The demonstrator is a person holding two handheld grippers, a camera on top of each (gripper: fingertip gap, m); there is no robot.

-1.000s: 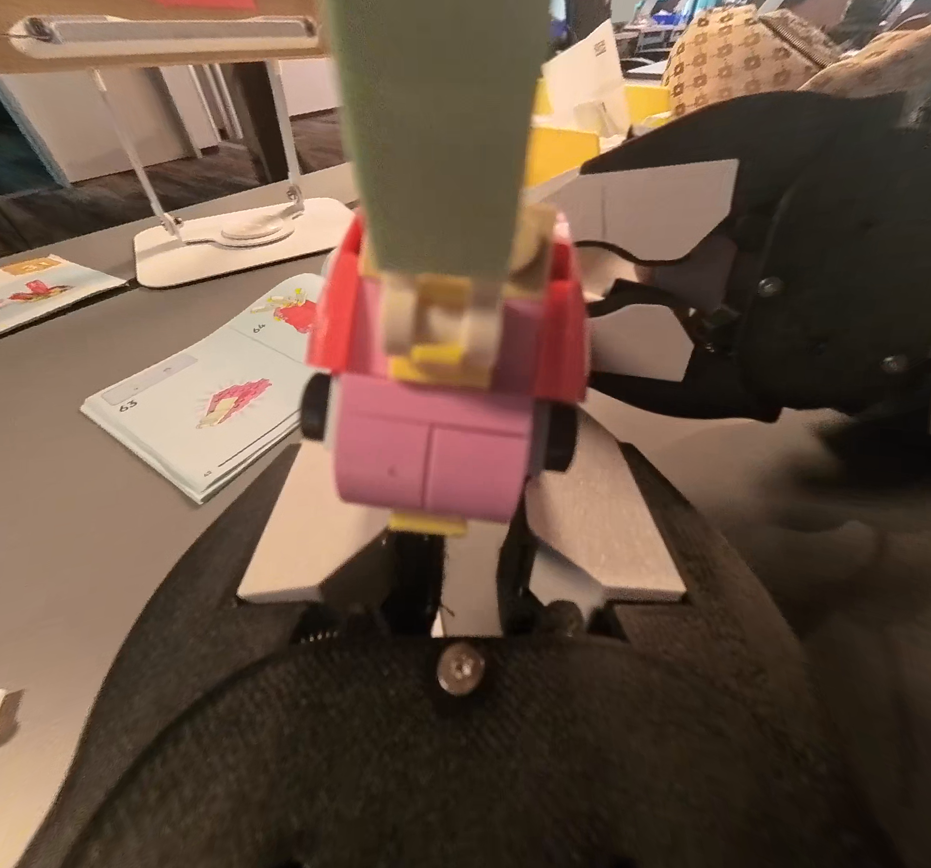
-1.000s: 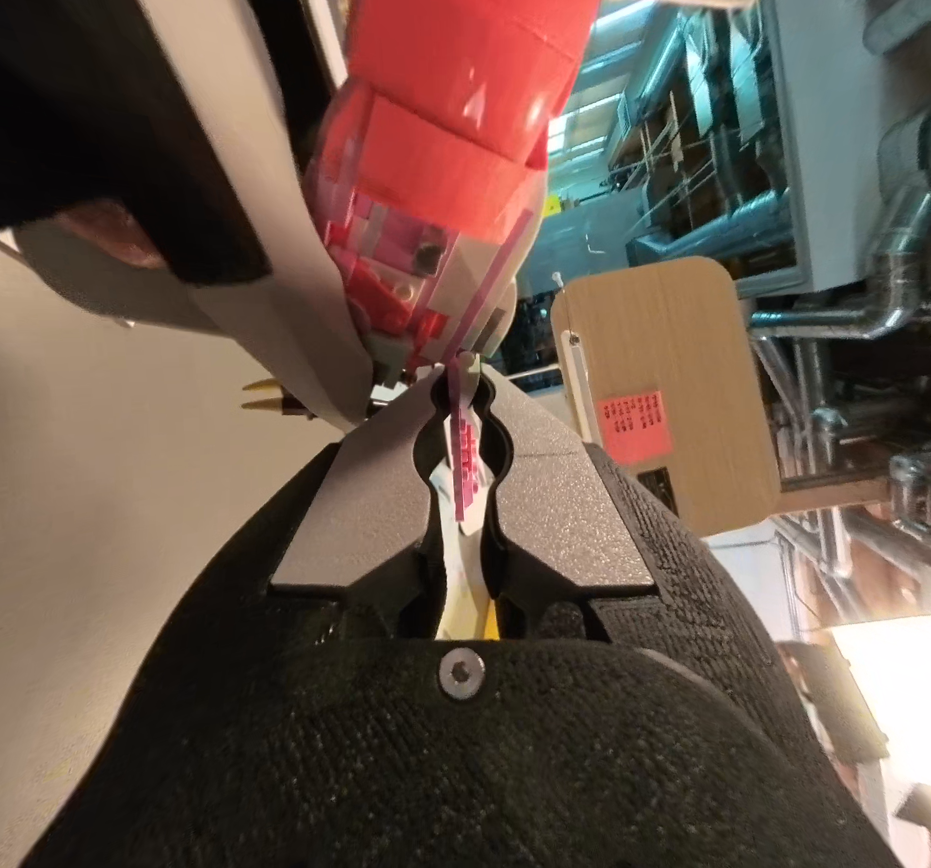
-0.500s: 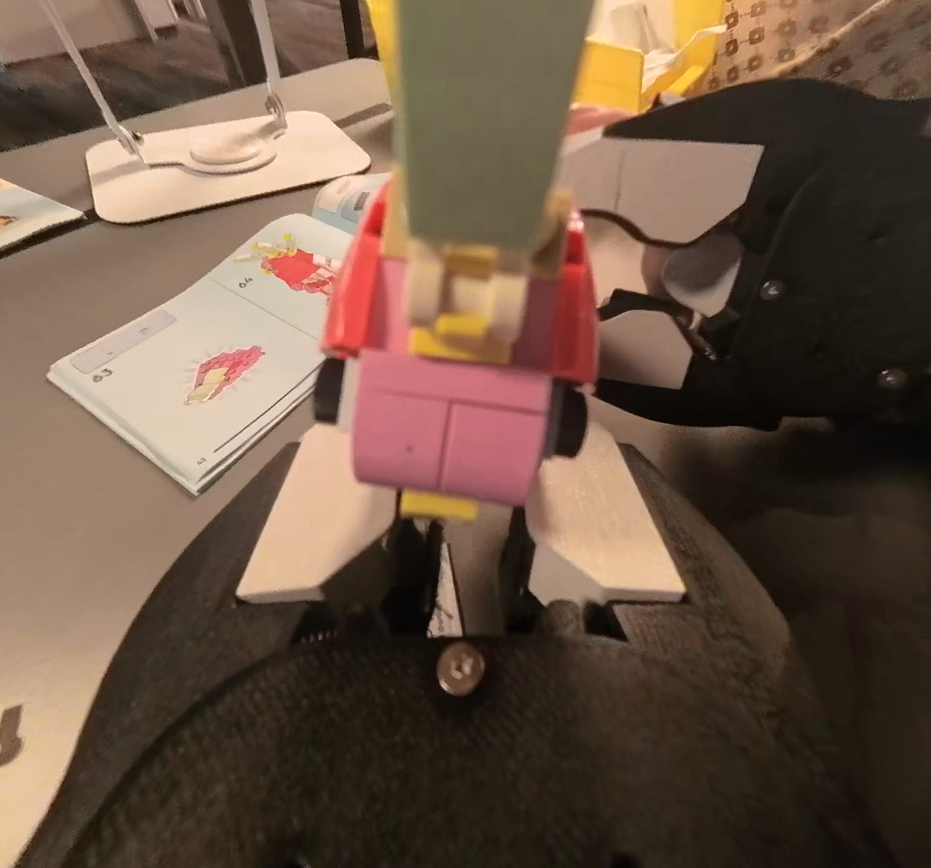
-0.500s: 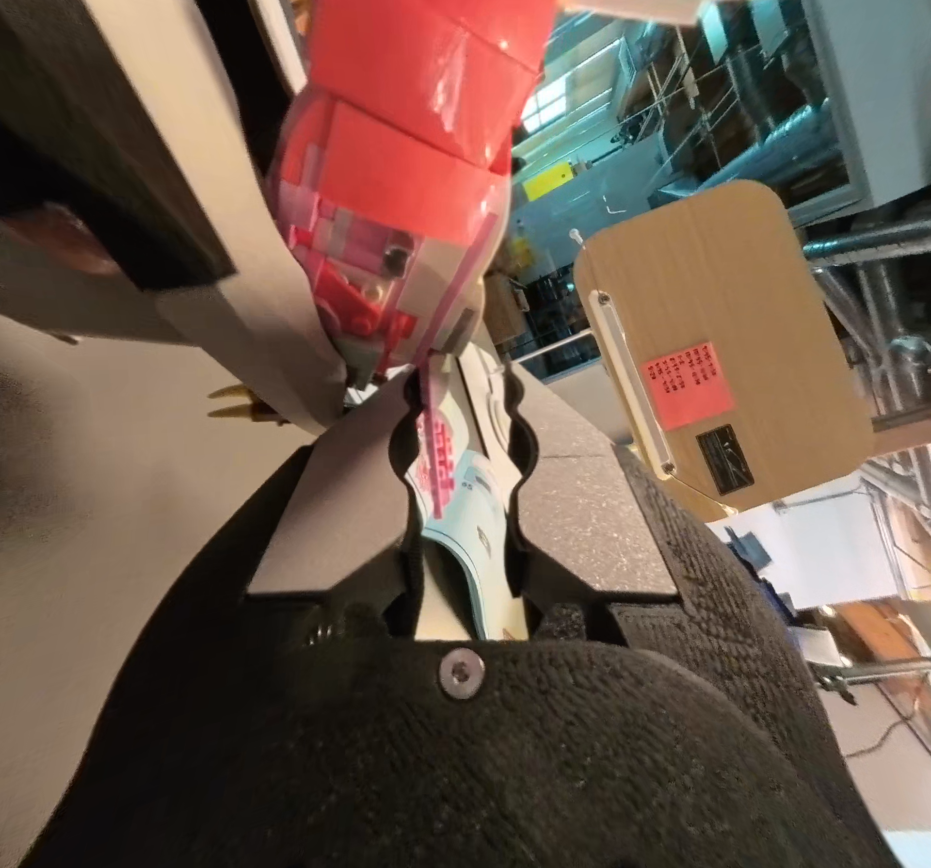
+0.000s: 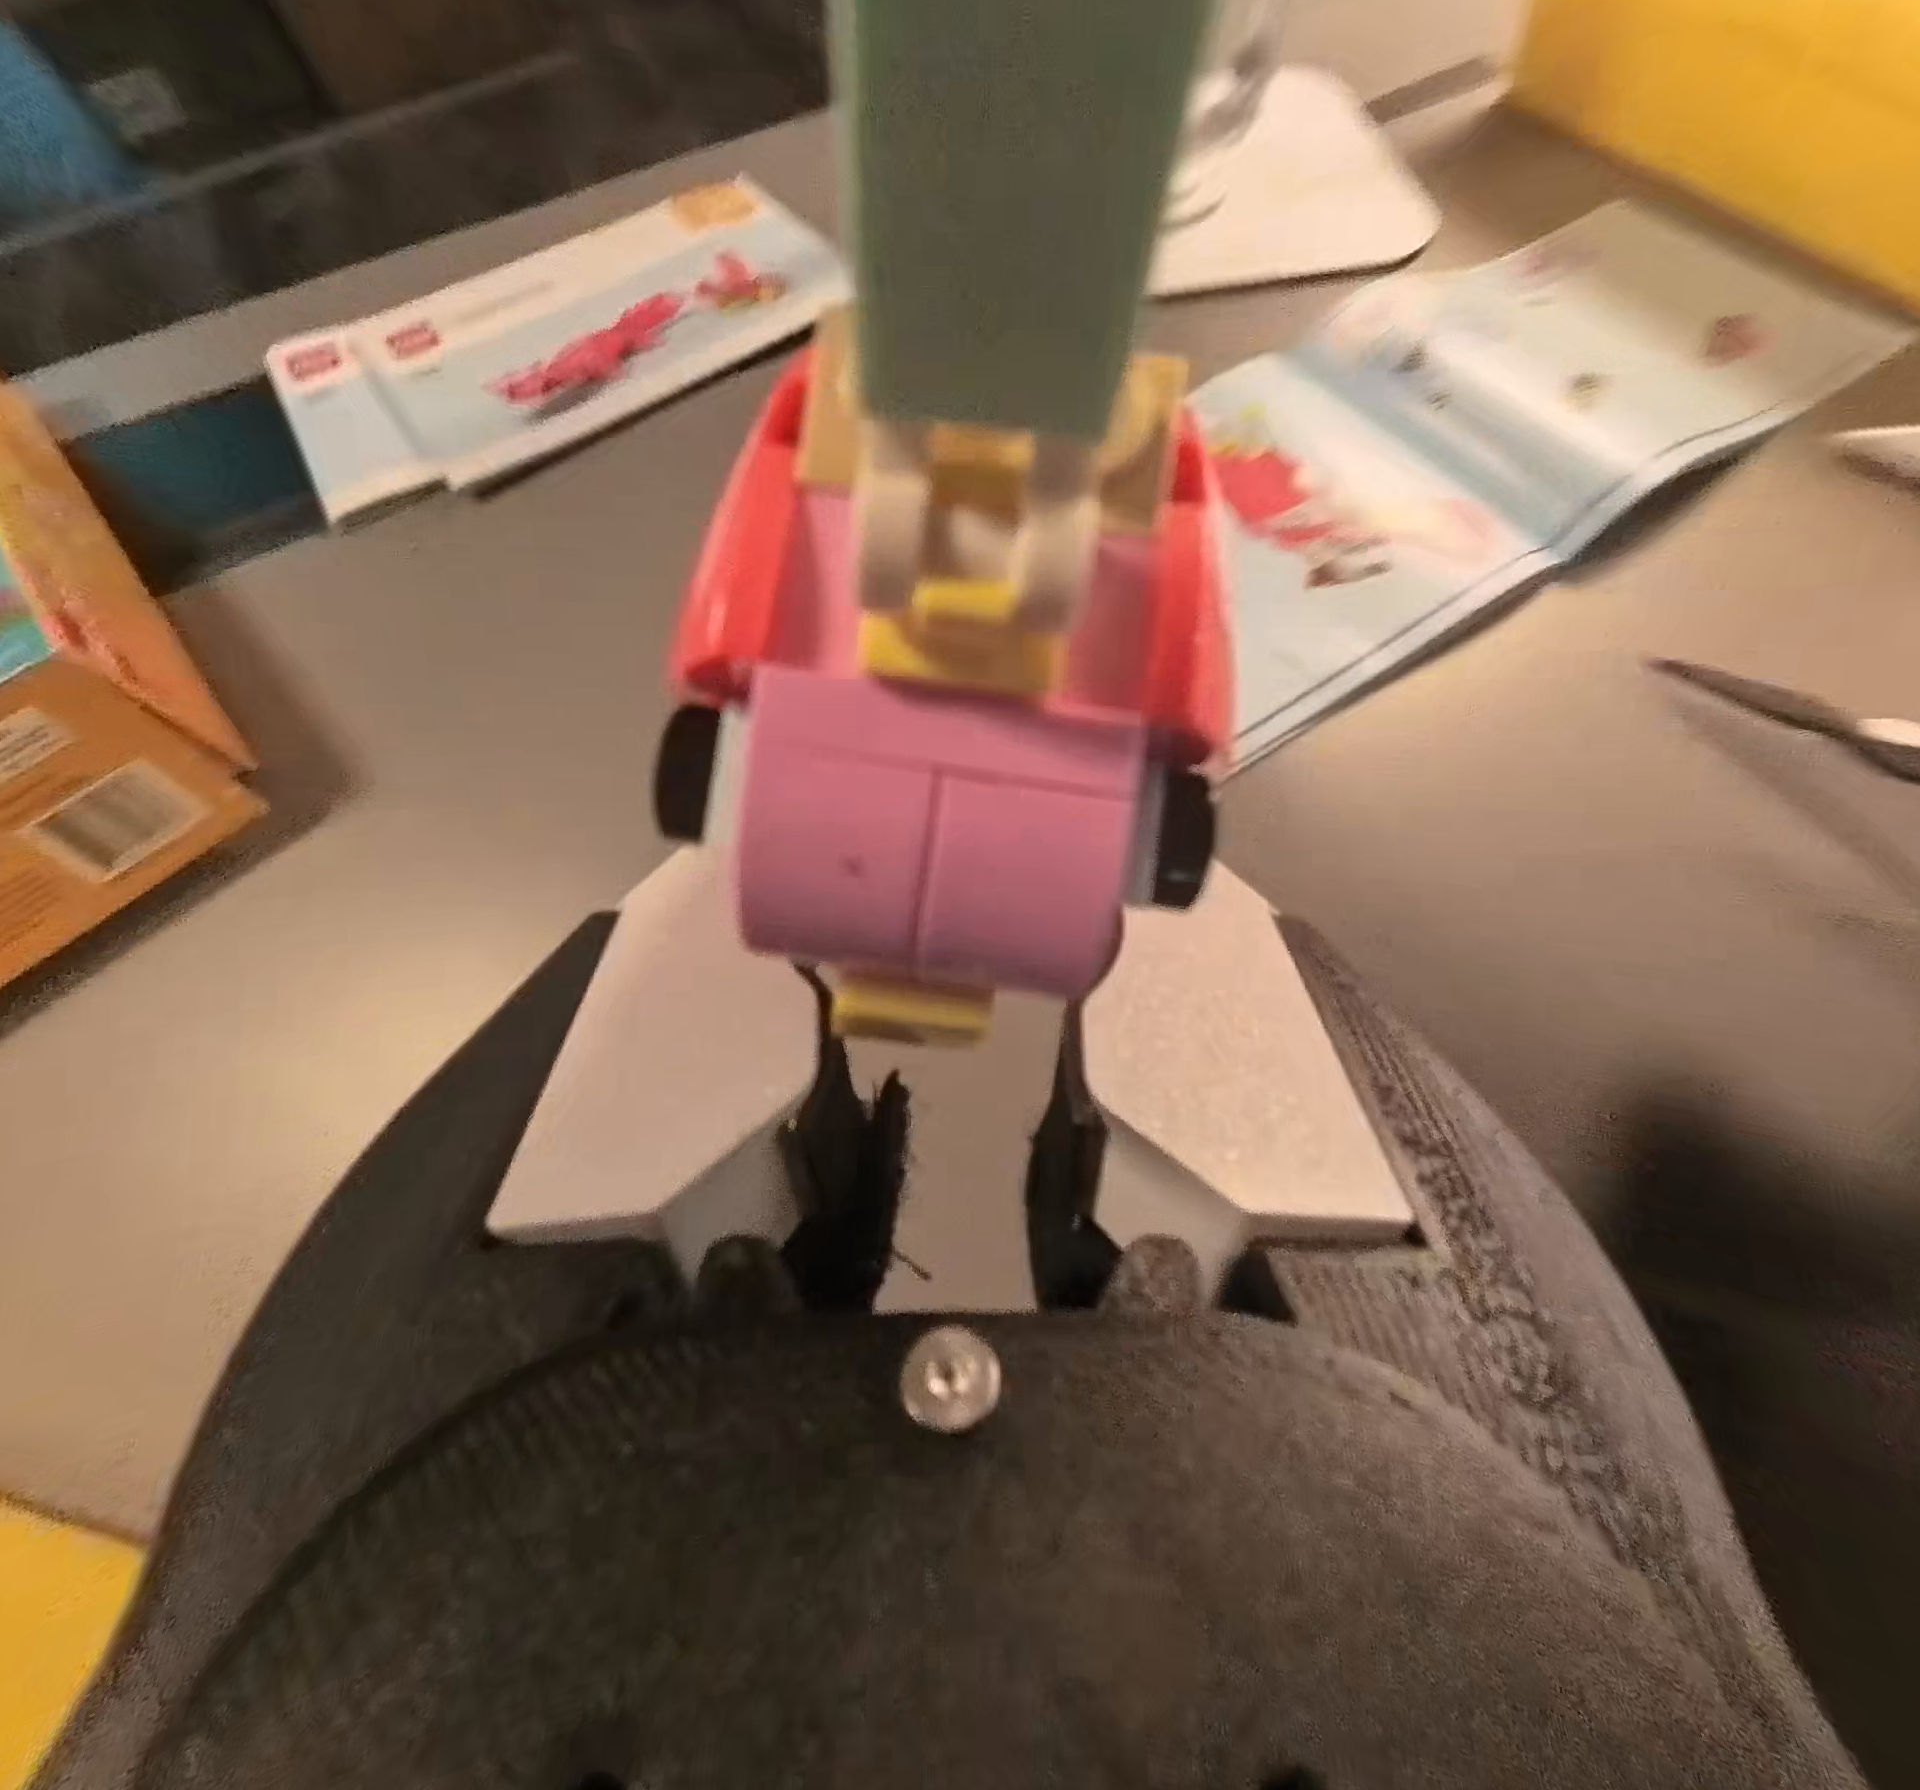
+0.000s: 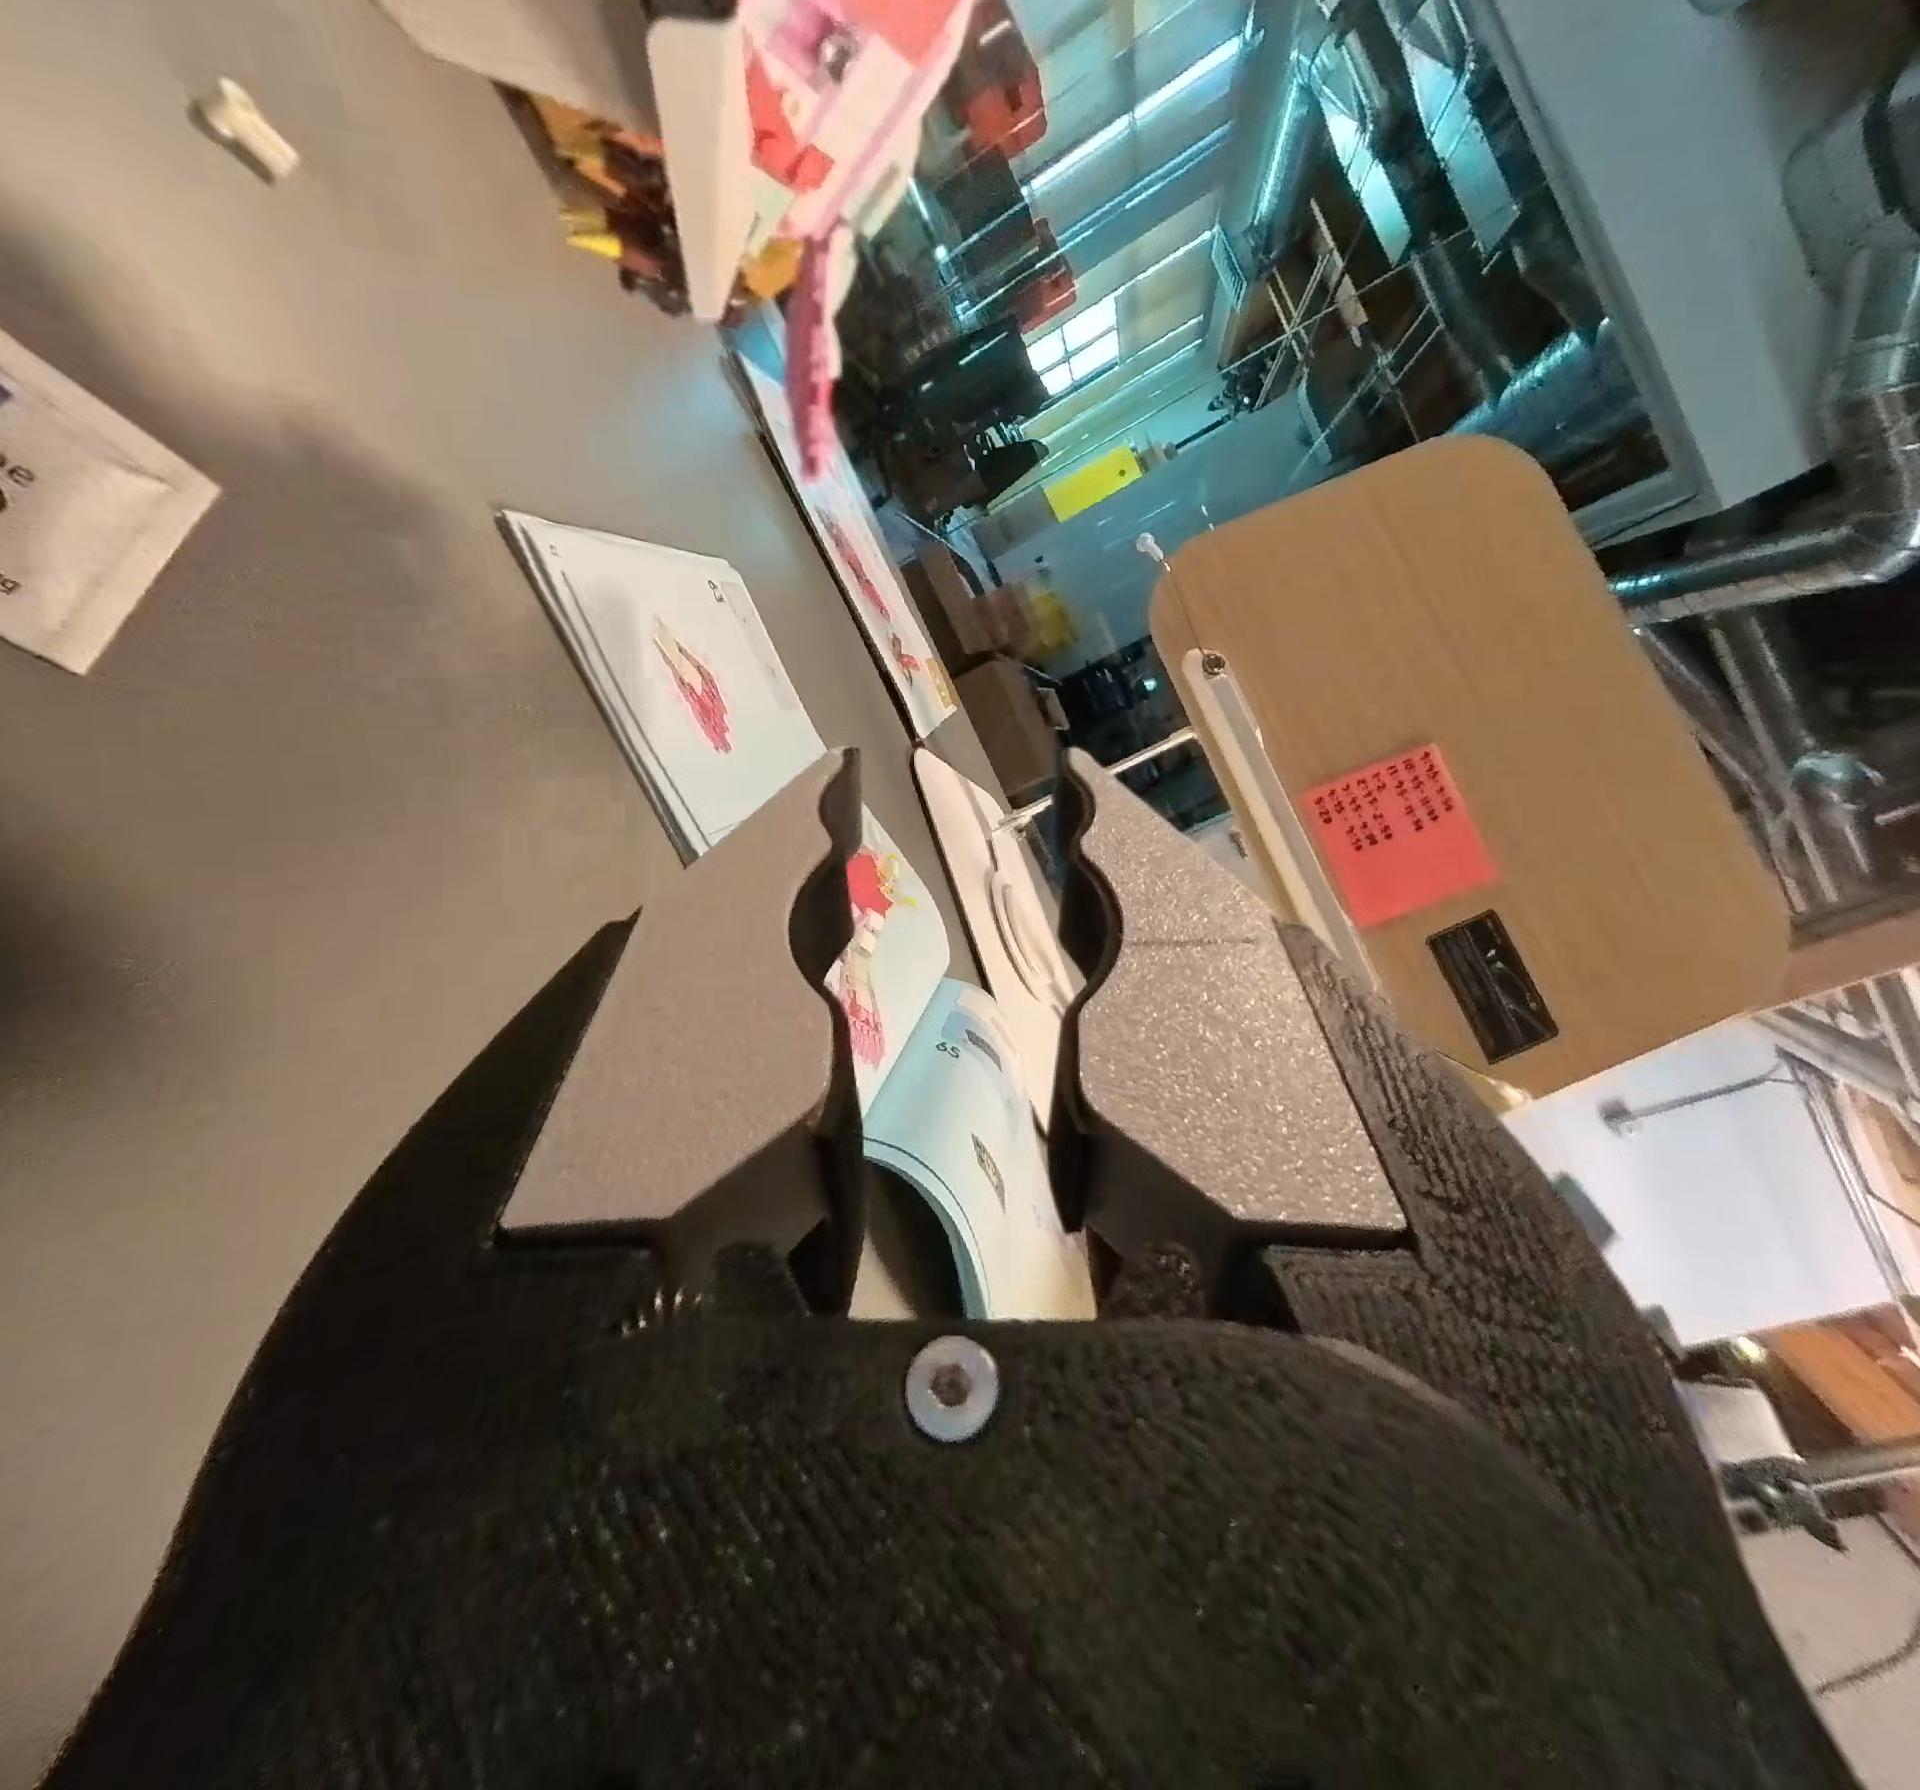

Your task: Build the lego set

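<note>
Worktop (image 5: 436, 701) left of the left hand-held gripper (image 5: 935, 909): bare strip, bounded by a cardboard box (image 5: 94, 701) at the edge. Ahead: booklets (image 5: 561, 338), an open manual (image 5: 1507, 452) and a white lamp base (image 5: 1299, 182) crowd the far side. Right hand-held gripper (image 6: 961, 784): nothing between its parted fingers; a wooden panel (image 6: 1455, 701) stands close on its right.

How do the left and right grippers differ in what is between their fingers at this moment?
The left gripper is closed on a pink and red brick model; the right gripper holds nothing, and only the booklet and table show through its open gap. The left gripper's fingers are partly hidden behind the model; the right gripper's fingertips are fully visible. Both have black bodies with grey finger plates.
</note>
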